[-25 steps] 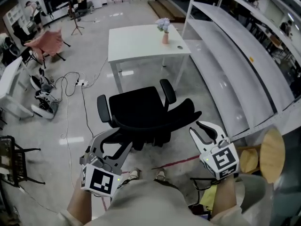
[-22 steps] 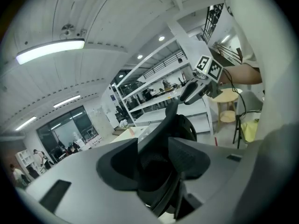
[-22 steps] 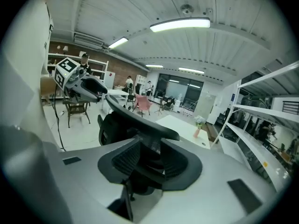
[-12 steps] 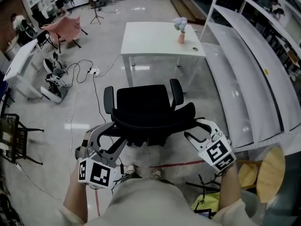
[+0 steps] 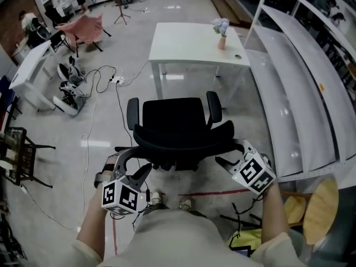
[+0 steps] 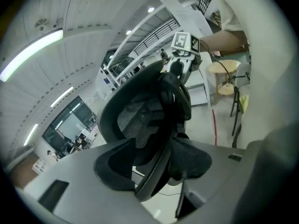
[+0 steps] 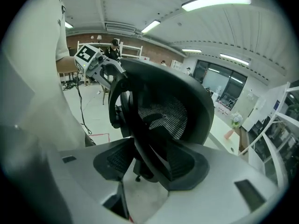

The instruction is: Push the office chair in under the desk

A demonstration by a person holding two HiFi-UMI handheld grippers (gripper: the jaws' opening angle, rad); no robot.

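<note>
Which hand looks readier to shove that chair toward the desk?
Right, narrowly. The right gripper and left gripper both straddle the chair backrest edge; their jaws have just been opening, not clamped. The right reaches further forward; the left sits back nearer the person.

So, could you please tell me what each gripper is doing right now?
Left gripper: open, jaws just opened wider, chair back edge between them.
Right gripper: open, jaws just opened wider, chair back edge between them.

The black, mesh-backed office chair (image 5: 172, 121) stands upright just short of the desk (image 5: 183, 40), seat facing it. The desk is white and rectangular.
</note>
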